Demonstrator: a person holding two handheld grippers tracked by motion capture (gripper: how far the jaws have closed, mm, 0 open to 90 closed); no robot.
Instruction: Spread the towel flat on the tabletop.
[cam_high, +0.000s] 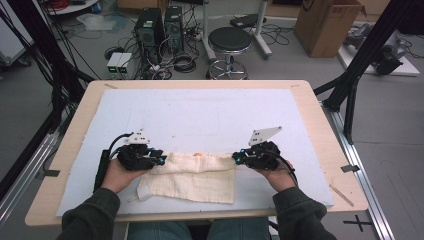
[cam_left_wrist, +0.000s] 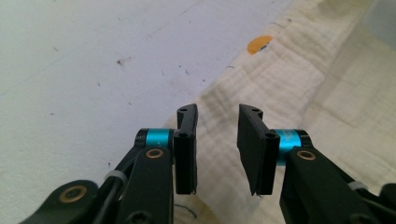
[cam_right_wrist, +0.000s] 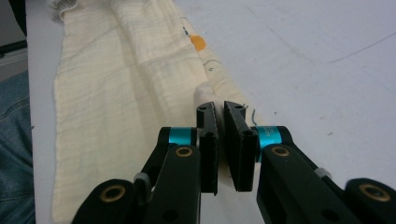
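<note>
Beyond the wooden table (cam_high: 320, 125) the workshop floor carries a black round stool (cam_high: 229, 41), two computer towers (cam_high: 159, 27), tangled cables and a cardboard box (cam_high: 327, 25). On the table lies a white foam mat (cam_high: 210, 115), and a cream muslin cloth (cam_high: 192, 179), folded into a long band, rests at the mat's near edge, in front of the person's lap. A small orange mark (cam_high: 199, 154) sits on the cloth's far edge, about midway along. The left gripper (cam_high: 161, 156) is at the cloth's left end and the right gripper (cam_high: 236, 158) at its right end, each held in a hand that comes up from dark sleeves.

From the left gripper view, the left gripper (cam_left_wrist: 217, 135) hovers just over the cloth (cam_left_wrist: 299, 93) near its edge with the mat (cam_left_wrist: 93, 70). Its jaws stand apart with a clear gap; cloth shows through the gap but neither pad presses on it, so this end is released. The orange mark (cam_left_wrist: 259, 44) lies farther along the cloth's edge.

From the right gripper view, the right gripper (cam_right_wrist: 221, 114) has its jaws drawn nearly together, and a small pucker of the cloth (cam_right_wrist: 116, 93) rises just ahead of the tips, pinched between them. The cloth stretches away from this grip along the mat (cam_right_wrist: 317, 56), with the orange mark (cam_right_wrist: 198, 43) on its edge farther off and a strip of blue jeans (cam_right_wrist: 14, 154) beside the cloth's other long side.
</note>
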